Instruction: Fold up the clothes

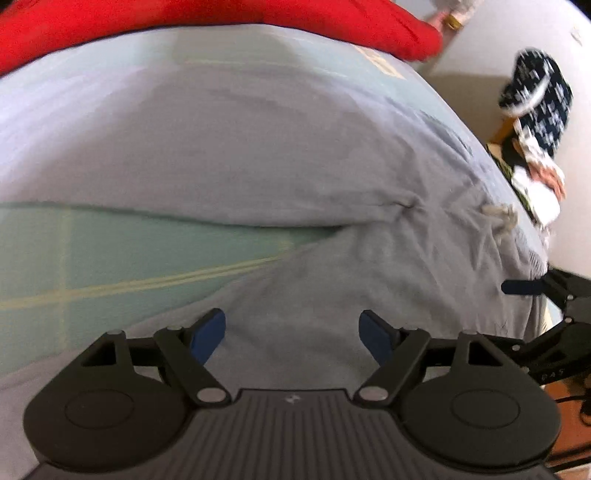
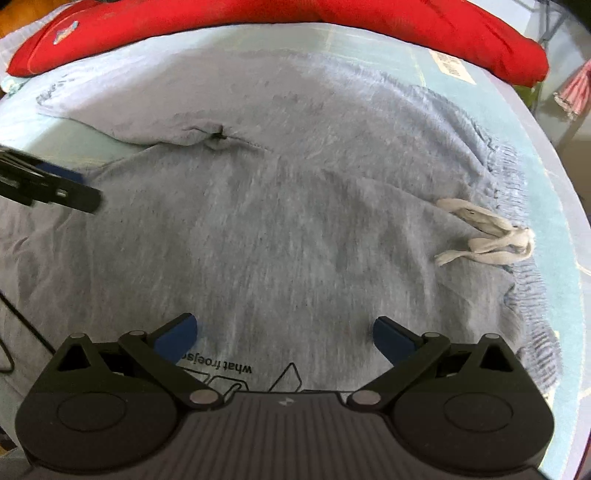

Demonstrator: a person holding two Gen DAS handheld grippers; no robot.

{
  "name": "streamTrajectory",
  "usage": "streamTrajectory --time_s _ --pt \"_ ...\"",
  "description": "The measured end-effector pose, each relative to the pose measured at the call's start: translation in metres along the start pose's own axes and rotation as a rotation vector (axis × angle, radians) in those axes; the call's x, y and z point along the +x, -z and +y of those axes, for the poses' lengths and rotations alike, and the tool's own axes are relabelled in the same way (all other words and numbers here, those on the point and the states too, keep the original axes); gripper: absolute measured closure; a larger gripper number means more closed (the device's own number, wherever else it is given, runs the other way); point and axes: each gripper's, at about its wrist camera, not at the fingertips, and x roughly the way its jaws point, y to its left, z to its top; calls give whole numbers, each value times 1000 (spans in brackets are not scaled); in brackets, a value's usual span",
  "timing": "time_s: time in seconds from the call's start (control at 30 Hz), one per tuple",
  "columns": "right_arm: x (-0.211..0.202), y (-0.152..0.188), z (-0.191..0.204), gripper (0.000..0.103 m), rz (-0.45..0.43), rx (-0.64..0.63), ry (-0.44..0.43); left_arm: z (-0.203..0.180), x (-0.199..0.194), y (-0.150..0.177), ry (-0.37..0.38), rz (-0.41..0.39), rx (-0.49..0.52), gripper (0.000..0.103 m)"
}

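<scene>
Grey sweatpants (image 1: 258, 147) lie spread flat on a pale green sheet (image 1: 110, 251), legs apart and waistband to the right. A white drawstring (image 2: 487, 236) lies bunched at the ribbed waistband. My left gripper (image 1: 291, 321) hovers open just above the near leg, with only cloth below it. My right gripper (image 2: 285, 325) is open too, over the hip area beside a black printed logo (image 2: 221, 367). Each gripper shows in the other's view: the right one's fingers (image 1: 517, 287) at the waist edge, the left one's fingers (image 2: 70, 184) near the crotch seam (image 2: 218, 138).
A red pillow (image 2: 295, 14) runs along the far edge of the bed. Off the bed to the right lie a dark patterned cloth (image 1: 535, 99) and other items on the floor. The bed's right edge (image 2: 554, 221) curves close past the waistband.
</scene>
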Motion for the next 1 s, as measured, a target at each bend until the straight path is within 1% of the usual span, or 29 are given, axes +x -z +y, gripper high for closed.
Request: streamTrajectory --time_s 0.1,0.2,0.33,0.4,0.43,0.47,0.57,0.6,0.67,0.73,0.8,0.87,0.93,1.0 --pt "-6 -21 10 0 -64 -14 -9 12 -8 0 -36 -5 14 23" --pt "-7 -49 23 0 -139 -41 -21 28 -12 0 -84 -13 -10 23" --pt "12 -93 47 0 -233 -97 -63 54 -28 -2 -123 -63 -72 23" --pt "24 -107 63 0 -267 -142 -71 69 -35 -3 -159 -85 -103 23" --pt "32 -112 71 0 -267 -162 -78 76 -39 -4 -178 -95 -117 23" --pt "41 -114 78 0 -248 -171 -93 82 -42 -4 -192 -102 -125 23" --pt "64 -111 98 0 -105 -164 -175 98 -50 -6 -225 -119 -130 23" --pt "64 -109 105 0 -83 -178 -183 101 -51 -6 -235 -128 -122 23" --pt "53 -108 114 0 -111 -232 -194 107 -52 -7 -253 -146 -119 23" --pt "41 -112 119 0 -150 -270 -198 113 -51 -7 -250 -154 -137 23" --pt "38 -124 119 0 -183 -296 -154 116 -48 -7 -234 -167 -147 23" --pt "47 -137 117 0 -197 -314 -92 117 -45 -10 -205 -187 -137 23" --pt "59 -150 113 0 -194 -299 -44 115 -41 -19 -166 -209 -112 23" --pt "73 -160 112 0 -159 -282 -6 114 -36 -31 -124 -233 -83 22"
